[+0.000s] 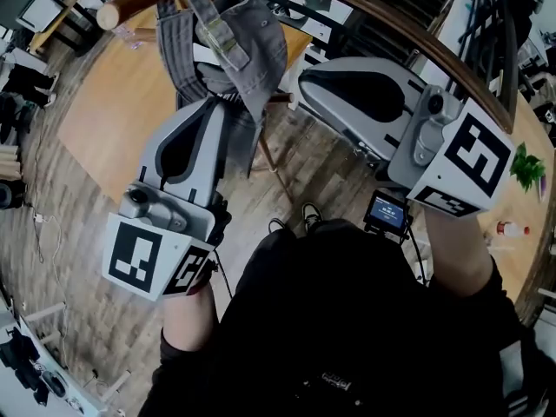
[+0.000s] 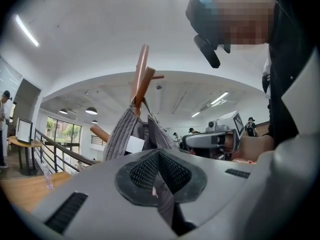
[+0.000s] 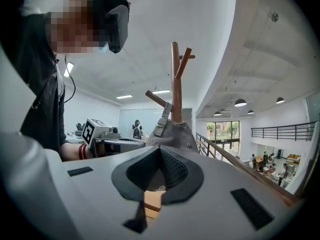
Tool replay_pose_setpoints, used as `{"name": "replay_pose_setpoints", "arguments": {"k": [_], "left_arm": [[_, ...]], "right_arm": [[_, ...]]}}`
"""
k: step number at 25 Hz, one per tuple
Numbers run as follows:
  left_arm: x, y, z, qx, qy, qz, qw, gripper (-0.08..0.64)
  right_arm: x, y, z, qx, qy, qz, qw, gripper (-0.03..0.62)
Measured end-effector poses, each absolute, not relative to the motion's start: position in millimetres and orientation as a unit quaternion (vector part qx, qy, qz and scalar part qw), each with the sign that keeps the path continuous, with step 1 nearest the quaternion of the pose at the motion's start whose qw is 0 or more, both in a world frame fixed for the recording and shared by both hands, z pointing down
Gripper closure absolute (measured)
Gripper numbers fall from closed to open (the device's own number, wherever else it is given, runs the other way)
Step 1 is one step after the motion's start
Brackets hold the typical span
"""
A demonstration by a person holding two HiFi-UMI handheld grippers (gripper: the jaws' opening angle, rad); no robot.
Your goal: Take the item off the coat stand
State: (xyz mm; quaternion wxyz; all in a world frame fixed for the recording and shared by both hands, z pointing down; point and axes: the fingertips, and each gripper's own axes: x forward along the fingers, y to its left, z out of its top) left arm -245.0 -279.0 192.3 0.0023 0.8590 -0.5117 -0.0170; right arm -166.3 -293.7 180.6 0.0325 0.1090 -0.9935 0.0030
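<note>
A grey cap (image 1: 239, 50) is hanging from the coat stand (image 1: 130, 5) as the left tool (image 1: 213, 104) is clenching its fabric below the peg, the right tool (image 1: 300, 81) closing empty alongside, lift-off not yet done.

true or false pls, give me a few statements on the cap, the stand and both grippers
1. The grey cap hangs on the wooden coat stand. True.
2. The left gripper has its fingers wide apart. False: they are closed, with cap fabric between them.
3. The right gripper has its fingers closed. True.
4. The cap lies on the floor. False: it is up on the stand.
5. The right gripper holds the cap's brim. False: the cap shows beyond its tips, not between them.
</note>
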Motion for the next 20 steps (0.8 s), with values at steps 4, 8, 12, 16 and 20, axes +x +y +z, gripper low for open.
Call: {"name": "replay_pose_setpoints", "arguments": {"k": [4, 8, 12, 16, 20], "left_arm": [[-246, -280, 197, 0.861, -0.508, -0.017, 0.004, 0.560], [-249, -274, 196, 0.865, -0.502, -0.020, -0.016, 0.560], [-255, -269, 203, 0.866, -0.499, -0.016, -0.032, 0.560], [-263, -269, 202, 0.869, -0.494, -0.015, -0.033, 0.521], [-282, -271, 210, 0.870, -0.491, -0.004, -0.033, 0.391]], "right_arm": [[-167, -291, 182, 0.116, -0.992, -0.007, 0.038, 0.575], [-171, -283, 184, 0.126, -0.991, -0.023, 0.038, 0.575], [-177, -278, 193, 0.137, -0.989, -0.019, 0.044, 0.574], [-178, -276, 193, 0.147, -0.988, -0.011, 0.037, 0.574], [-194, -276, 194, 0.171, -0.985, -0.007, 0.035, 0.489]]}}
